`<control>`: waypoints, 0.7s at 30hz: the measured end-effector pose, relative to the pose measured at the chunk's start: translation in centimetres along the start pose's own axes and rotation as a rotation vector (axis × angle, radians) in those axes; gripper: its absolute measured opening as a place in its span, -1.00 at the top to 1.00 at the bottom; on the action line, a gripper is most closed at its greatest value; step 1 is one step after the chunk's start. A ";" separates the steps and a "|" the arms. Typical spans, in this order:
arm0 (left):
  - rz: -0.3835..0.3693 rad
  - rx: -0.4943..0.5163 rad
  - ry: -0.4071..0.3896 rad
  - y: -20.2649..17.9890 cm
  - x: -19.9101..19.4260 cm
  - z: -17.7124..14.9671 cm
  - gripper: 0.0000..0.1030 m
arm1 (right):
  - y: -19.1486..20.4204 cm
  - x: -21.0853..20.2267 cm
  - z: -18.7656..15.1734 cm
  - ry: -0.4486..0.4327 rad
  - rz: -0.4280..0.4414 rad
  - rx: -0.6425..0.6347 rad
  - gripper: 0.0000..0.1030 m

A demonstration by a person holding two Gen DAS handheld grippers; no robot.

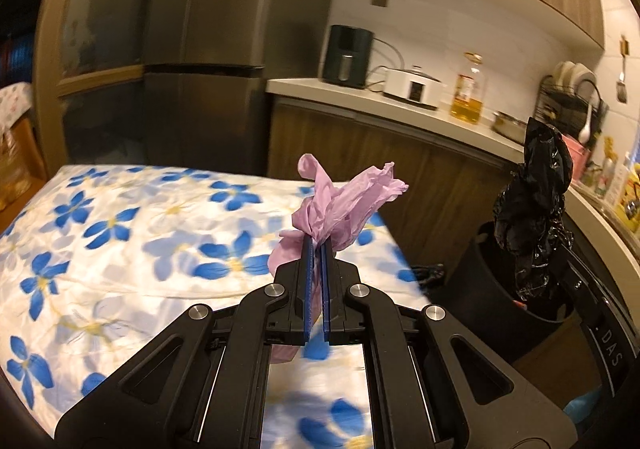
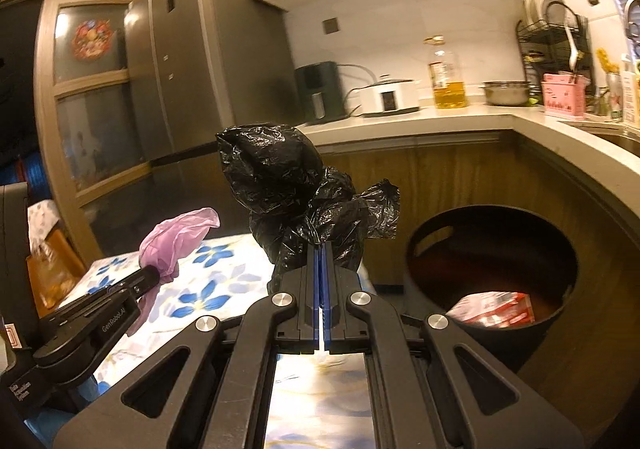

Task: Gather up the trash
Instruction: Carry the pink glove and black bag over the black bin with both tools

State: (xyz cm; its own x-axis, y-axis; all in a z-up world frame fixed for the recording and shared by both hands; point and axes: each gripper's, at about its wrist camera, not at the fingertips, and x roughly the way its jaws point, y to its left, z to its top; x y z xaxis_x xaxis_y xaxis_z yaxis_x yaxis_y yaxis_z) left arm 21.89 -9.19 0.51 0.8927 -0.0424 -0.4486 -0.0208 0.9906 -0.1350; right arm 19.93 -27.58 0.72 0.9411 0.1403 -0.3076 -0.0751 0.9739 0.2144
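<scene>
My left gripper (image 1: 319, 245) is shut on a crumpled pink plastic bag (image 1: 340, 201) and holds it above the table with the blue-flowered cloth (image 1: 100, 229). It also shows in the right wrist view (image 2: 150, 275) with the pink bag (image 2: 176, 237). My right gripper (image 2: 322, 247) is shut on a crumpled black plastic bag (image 2: 288, 185), held just left of the open black bin (image 2: 492, 269). In the left wrist view the black bag (image 1: 536, 201) hangs over the bin (image 1: 496, 289). A red and white packet (image 2: 496, 309) lies inside the bin.
A wooden counter (image 2: 440, 121) curves behind the bin, carrying an air fryer (image 2: 320, 91), a white cooker (image 2: 388, 95), an oil bottle (image 2: 448, 77), a steel bowl (image 2: 506, 93) and a dish rack (image 2: 552, 37). A grey fridge (image 2: 208, 61) stands behind the table.
</scene>
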 end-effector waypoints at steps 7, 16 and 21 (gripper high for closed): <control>-0.065 0.061 -0.021 -4.8 0.3 0.6 0.95 | -3.9 -1.4 0.6 -0.034 -0.074 0.033 0.96; -0.155 0.128 -0.030 -10.8 0.9 0.8 0.95 | -8.9 -2.9 2.0 -0.077 -0.180 0.088 0.96; -0.208 0.162 -0.043 -13.7 1.2 1.0 0.95 | -11.0 -3.4 2.5 -0.094 -0.223 0.112 0.96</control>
State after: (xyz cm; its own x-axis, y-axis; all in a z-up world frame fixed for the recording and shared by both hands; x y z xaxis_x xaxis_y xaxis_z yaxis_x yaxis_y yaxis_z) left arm 23.73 -22.63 2.73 0.8885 -0.2452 -0.3878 0.2344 0.9692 -0.0758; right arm 18.34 -39.20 1.73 0.9572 -0.0983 -0.2721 0.1699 0.9523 0.2536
